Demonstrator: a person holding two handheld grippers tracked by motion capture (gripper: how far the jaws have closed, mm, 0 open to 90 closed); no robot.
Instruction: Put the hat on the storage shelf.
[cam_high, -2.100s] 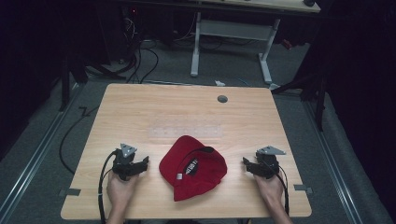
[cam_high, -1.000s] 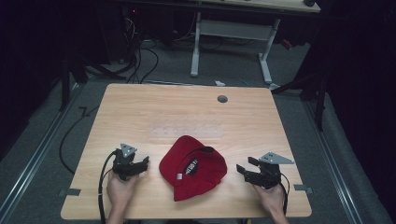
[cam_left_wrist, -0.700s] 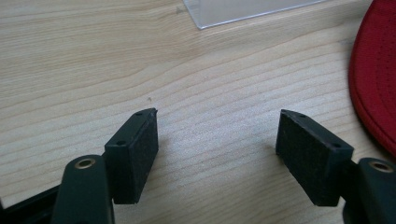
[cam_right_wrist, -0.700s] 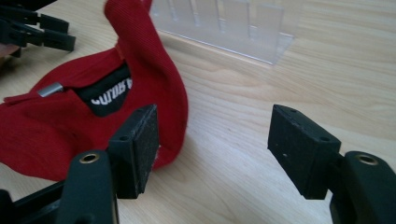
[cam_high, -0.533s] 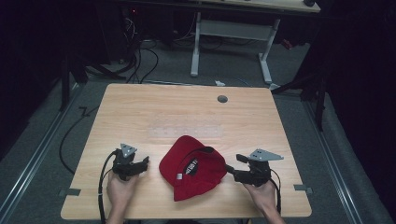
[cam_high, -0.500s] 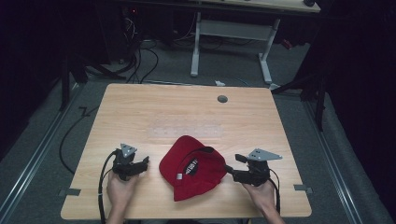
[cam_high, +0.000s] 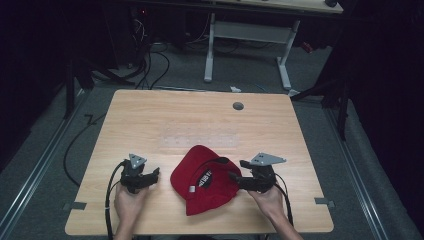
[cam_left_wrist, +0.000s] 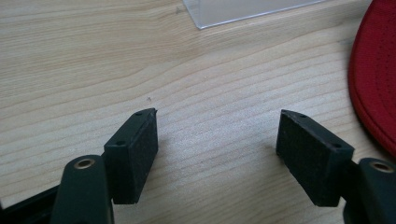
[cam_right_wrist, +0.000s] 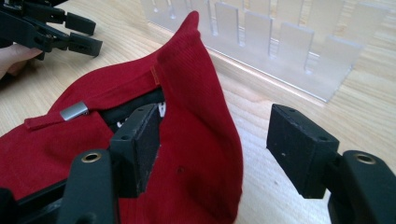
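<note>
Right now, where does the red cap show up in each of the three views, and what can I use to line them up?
High view: the red cap lies at the near middle of the table, between the two tongs.
Left gripper view: its curved edge runs down the right side.
Right gripper view: it spans the lower left and centre, with one fold standing between the open jaws.
Shared landmark: the clear plastic rack just beyond the cap.

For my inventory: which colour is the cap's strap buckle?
Silver-grey buckle on the red cap, clearest in the right gripper view.
</note>
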